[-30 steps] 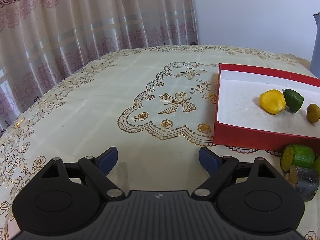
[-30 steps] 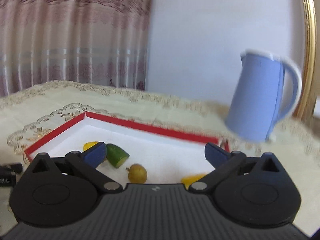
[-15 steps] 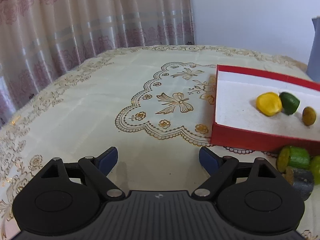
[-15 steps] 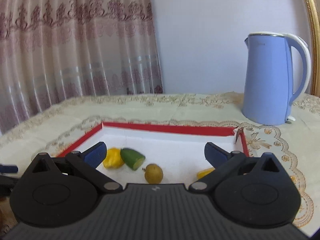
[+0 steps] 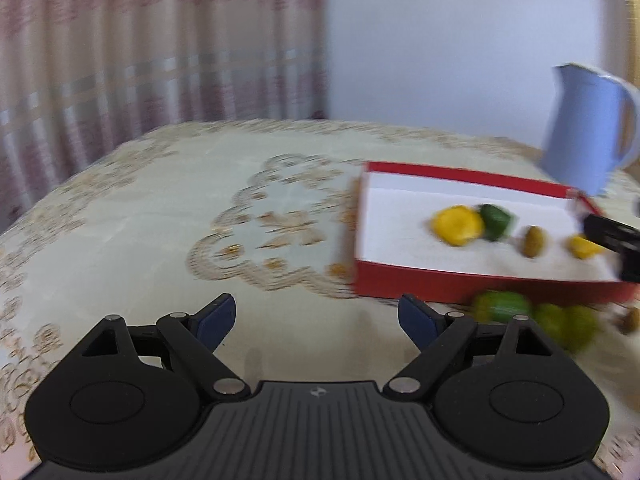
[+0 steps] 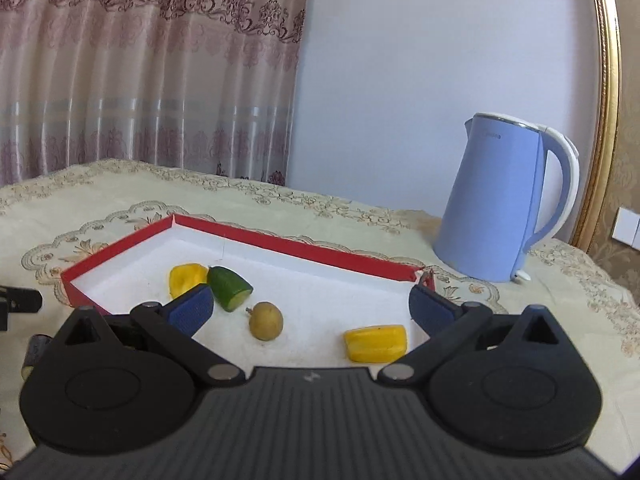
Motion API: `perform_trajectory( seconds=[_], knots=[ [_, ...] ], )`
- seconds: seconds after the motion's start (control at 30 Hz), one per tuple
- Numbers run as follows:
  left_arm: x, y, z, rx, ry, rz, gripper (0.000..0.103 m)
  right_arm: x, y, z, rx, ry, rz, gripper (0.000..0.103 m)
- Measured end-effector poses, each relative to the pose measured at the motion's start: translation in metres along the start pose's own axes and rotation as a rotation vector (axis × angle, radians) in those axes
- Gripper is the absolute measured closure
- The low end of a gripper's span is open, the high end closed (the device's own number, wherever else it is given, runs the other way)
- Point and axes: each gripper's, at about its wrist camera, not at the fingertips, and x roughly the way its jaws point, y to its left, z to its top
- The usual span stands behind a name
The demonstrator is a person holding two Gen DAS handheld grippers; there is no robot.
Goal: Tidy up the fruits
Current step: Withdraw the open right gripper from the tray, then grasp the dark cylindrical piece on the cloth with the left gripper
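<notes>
A shallow red cardboard tray with a white floor (image 6: 320, 254) sits on the cream tablecloth with gold embroidery (image 5: 152, 216), and four pieces of fruit already lie inside it: a yellow chunk (image 6: 186, 279) touching a green wedge with a pale cut face (image 6: 229, 288) toward the far left, a small round brownish fruit (image 6: 265, 321) nearer the middle, and a yellow rectangular slice (image 6: 376, 343) at the near right.

The right gripper (image 6: 310, 309) hangs over the tray's near edge with its blue-padded jaws spread wide and nothing between them, probably because a piece has been let go there.

The left gripper (image 5: 316, 318) is likewise wide apart and empty, low over the cloth to the left of the tray. Its view is smeared, yet several green fruit pieces (image 5: 536, 316) show on the cloth just outside the tray's near wall; these look like the remaining work, and the left gripper appears aimed toward them.

A pale blue electric kettle (image 6: 504, 200) stands beyond the tray's far right corner, well clear of the fruit.
</notes>
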Motion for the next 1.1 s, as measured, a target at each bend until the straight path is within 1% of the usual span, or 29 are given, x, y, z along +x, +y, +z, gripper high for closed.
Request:
perform_trajectory(
  seconds=[0.1,0.2,0.33,0.4,0.5,0.6,0.63,0.67,0.7,0.73,0.77,0.8,0.9,1.03,1.1],
  knots=[
    [-0.011,-0.01,-0.005,0.065,-0.026,-0.081,0.014,-0.005,-0.014,-0.005,0.066,-0.047,0.037,0.0],
    [-0.017,-0.025,-0.009,0.131,-0.052,-0.11,0.014,-0.002,-0.029,-0.01,0.143,-0.03,0.052,0.0],
    [-0.02,-0.033,-0.012,0.169,-0.055,-0.174,0.014,0.002,-0.044,-0.015,0.23,-0.019,0.05,0.0],
    [-0.021,-0.034,-0.014,0.183,-0.058,-0.202,0.014,0.005,-0.046,-0.016,0.246,-0.014,0.048,0.0],
    [-0.017,-0.035,-0.017,0.214,-0.044,-0.197,0.014,0.005,-0.044,-0.016,0.236,-0.019,0.05,0.0],
    [-0.017,-0.035,-0.019,0.249,-0.04,-0.213,0.015,0.003,-0.042,-0.016,0.221,-0.024,0.051,0.0],
    [-0.017,-0.036,-0.019,0.261,-0.042,-0.221,0.017,0.003,-0.042,-0.015,0.22,-0.025,0.047,0.0],
    [-0.016,-0.038,-0.02,0.279,-0.038,-0.232,0.023,0.003,-0.042,-0.015,0.221,-0.026,0.047,0.0],
    [-0.015,-0.039,-0.02,0.294,-0.03,-0.239,0.032,0.003,-0.042,-0.015,0.224,-0.026,0.046,0.0],
    [-0.013,-0.041,-0.02,0.307,-0.02,-0.244,0.037,0.003,-0.043,-0.015,0.227,-0.026,0.043,0.0],
    [-0.011,-0.042,-0.019,0.315,-0.008,-0.252,0.047,0.002,-0.043,-0.015,0.231,-0.027,0.039,0.0],
    [-0.008,-0.043,-0.019,0.317,0.009,-0.265,0.052,0.002,-0.044,-0.015,0.235,-0.028,0.037,0.0],
    [-0.004,-0.043,-0.021,0.318,0.032,-0.286,0.055,0.003,-0.045,-0.016,0.245,-0.022,0.033,0.0],
    [-0.004,-0.044,-0.023,0.349,0.014,-0.294,0.055,0.003,-0.045,-0.016,0.246,-0.023,0.03,0.0],
    [-0.004,-0.043,-0.024,0.358,0.01,-0.296,0.057,0.002,-0.046,-0.016,0.249,-0.029,0.024,0.0]
  ],
)
